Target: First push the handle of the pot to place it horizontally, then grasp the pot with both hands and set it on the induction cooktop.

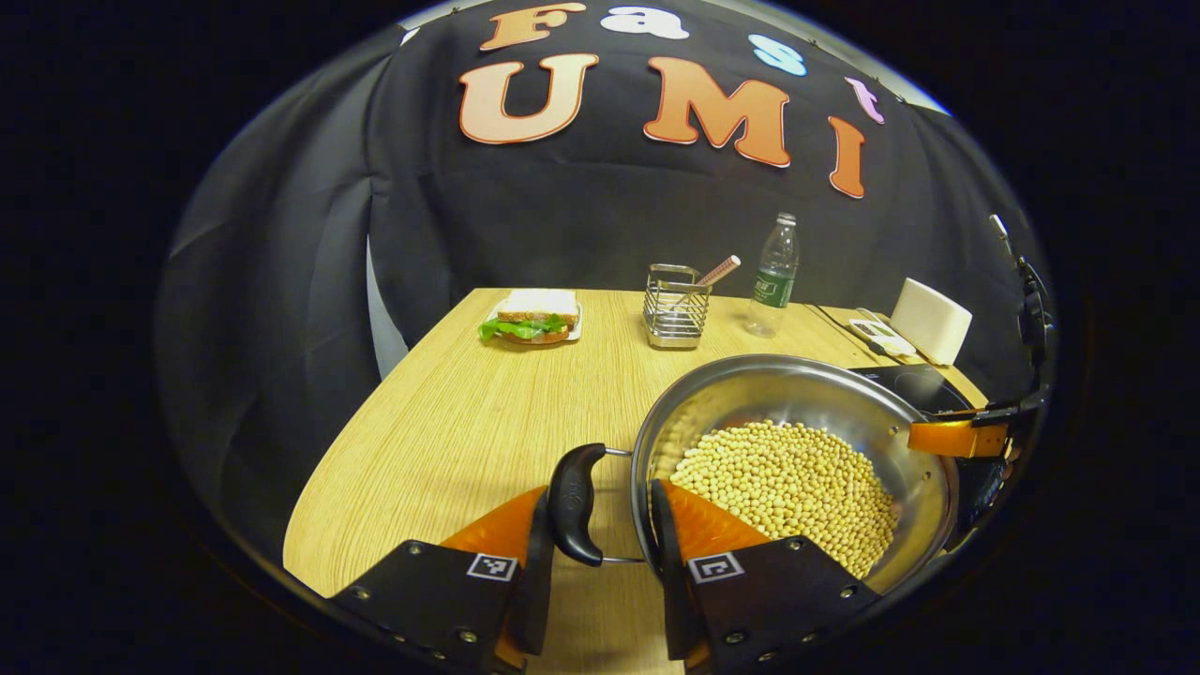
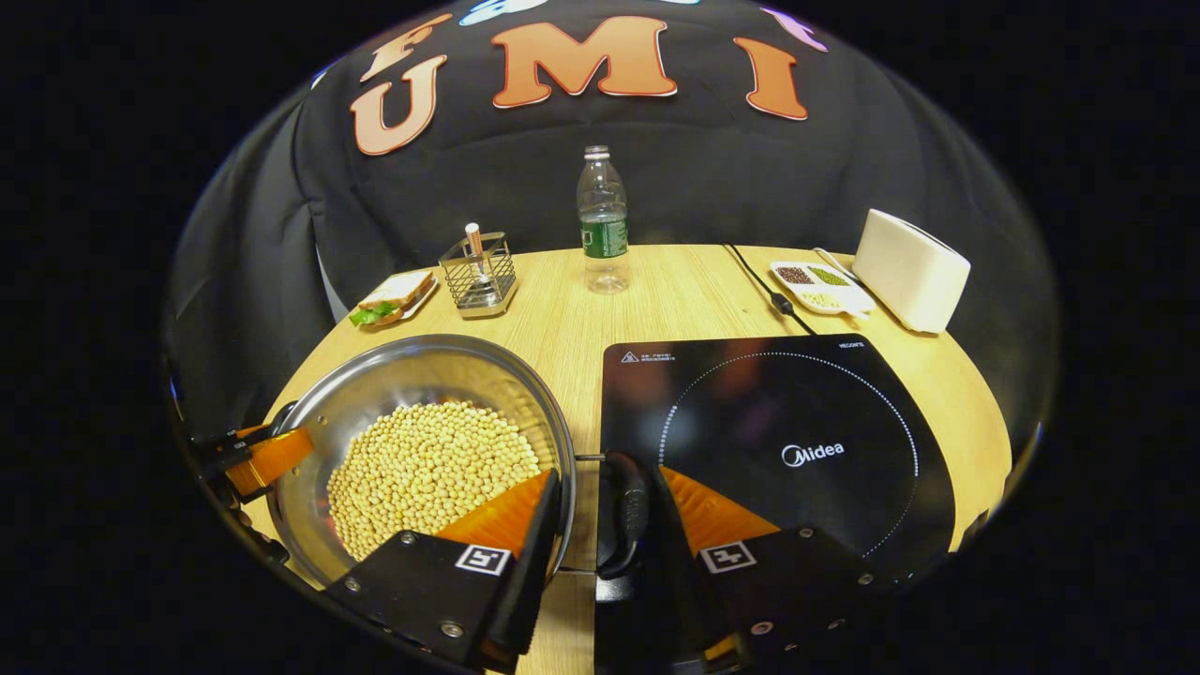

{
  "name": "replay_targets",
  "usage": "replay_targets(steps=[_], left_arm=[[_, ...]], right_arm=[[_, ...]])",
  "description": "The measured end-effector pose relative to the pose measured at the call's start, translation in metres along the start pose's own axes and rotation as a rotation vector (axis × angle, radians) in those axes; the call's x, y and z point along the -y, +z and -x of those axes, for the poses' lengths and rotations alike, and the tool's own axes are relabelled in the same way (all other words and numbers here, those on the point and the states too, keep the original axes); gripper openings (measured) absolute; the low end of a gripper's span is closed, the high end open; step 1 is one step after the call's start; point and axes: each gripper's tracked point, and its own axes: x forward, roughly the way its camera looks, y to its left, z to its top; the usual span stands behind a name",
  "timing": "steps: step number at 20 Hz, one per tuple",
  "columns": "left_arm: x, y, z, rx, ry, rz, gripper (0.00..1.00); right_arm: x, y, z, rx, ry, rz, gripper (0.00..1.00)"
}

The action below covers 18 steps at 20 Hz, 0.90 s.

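Note:
A steel pot (image 1: 750,394) holding soybeans (image 1: 787,478) sits on the wooden table just left of the black induction cooktop (image 2: 778,412). My left gripper (image 1: 600,492) straddles the pot's near black side handle (image 1: 574,502) and rim. One finger is against the outside of the handle and the other inside the pot wall. My right gripper (image 2: 607,478) holds the opposite handle (image 2: 626,506) the same way, with one finger inside the pot (image 2: 403,370). Each gripper also appears at the pot's far rim in the other's view.
At the back of the table stand a sandwich on a plate (image 1: 532,317), a wire caddy (image 1: 675,305), a plastic bottle (image 2: 604,220), a white box-shaped appliance (image 2: 911,270) and a small tray of grains (image 2: 820,286). A cable (image 2: 764,286) runs behind the cooktop.

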Motion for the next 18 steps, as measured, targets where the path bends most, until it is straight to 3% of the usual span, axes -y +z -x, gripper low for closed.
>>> replay_targets(steps=[3, 5, 10, 18], left_arm=[[-0.001, 0.000, 0.001, -0.007, 0.022, 0.023, 0.50], [0.002, -0.003, 0.008, -0.020, 0.023, 0.045, 0.46], [0.011, 0.006, 0.033, -0.003, 0.032, 0.067, 0.45], [0.057, 0.053, 0.063, 0.077, 0.028, -0.008, 0.46]], right_arm=[[0.000, 0.002, 0.000, -0.001, 0.014, -0.018, 0.46], [0.001, 0.003, 0.001, -0.012, 0.025, -0.031, 0.43], [0.008, 0.018, 0.025, 0.022, 0.041, -0.033, 0.43], [0.045, 0.050, 0.062, 0.090, 0.064, -0.065, 0.43]])
